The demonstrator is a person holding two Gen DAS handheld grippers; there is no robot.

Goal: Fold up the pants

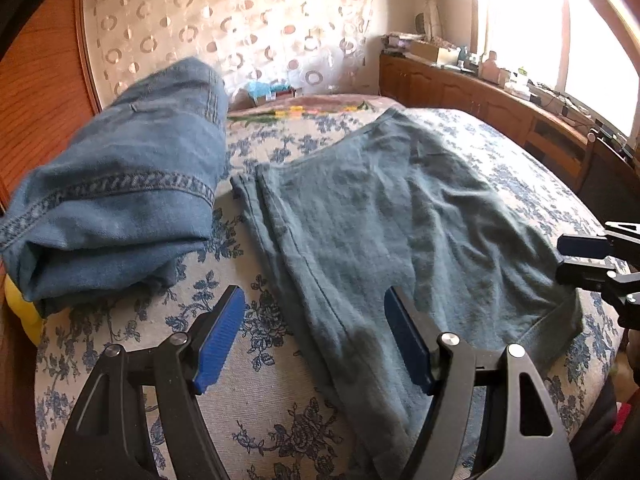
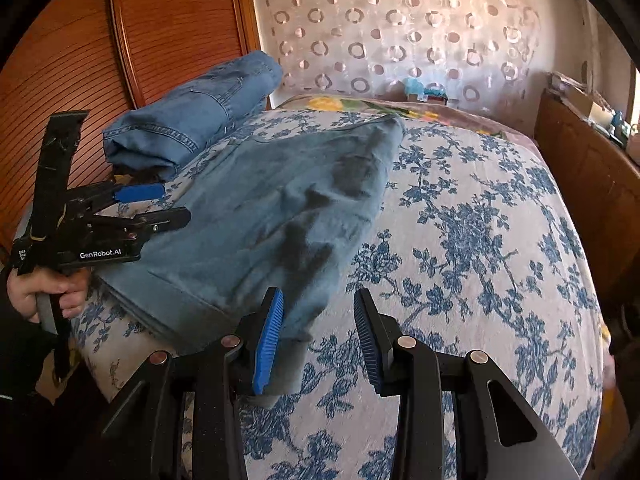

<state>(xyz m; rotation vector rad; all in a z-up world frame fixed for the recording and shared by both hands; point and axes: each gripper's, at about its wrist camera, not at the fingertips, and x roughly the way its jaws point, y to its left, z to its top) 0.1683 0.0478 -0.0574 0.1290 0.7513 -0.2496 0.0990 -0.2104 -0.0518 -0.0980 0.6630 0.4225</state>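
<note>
The pants (image 1: 400,216) lie spread flat on the bed (image 2: 480,240), on its blue-flowered cover, with one edge doubled over in a narrow strip along their left side in the left wrist view. The left tool (image 1: 316,344) hovers over their near end with its blue pads wide apart — released, one pad above the bare cover and the other above the cloth, nothing pinched. The right tool (image 2: 318,340) is at the near right corner of the pants, parted and holding nothing; its left pad is just beside the cloth's corner, its right pad over the cover. A hand (image 2: 48,292) grips the left tool's handle. Folded jeans (image 1: 120,184) sit beside the pants at the bed's left edge — next to a wooden wardrobe (image 2: 80,60).
</note>
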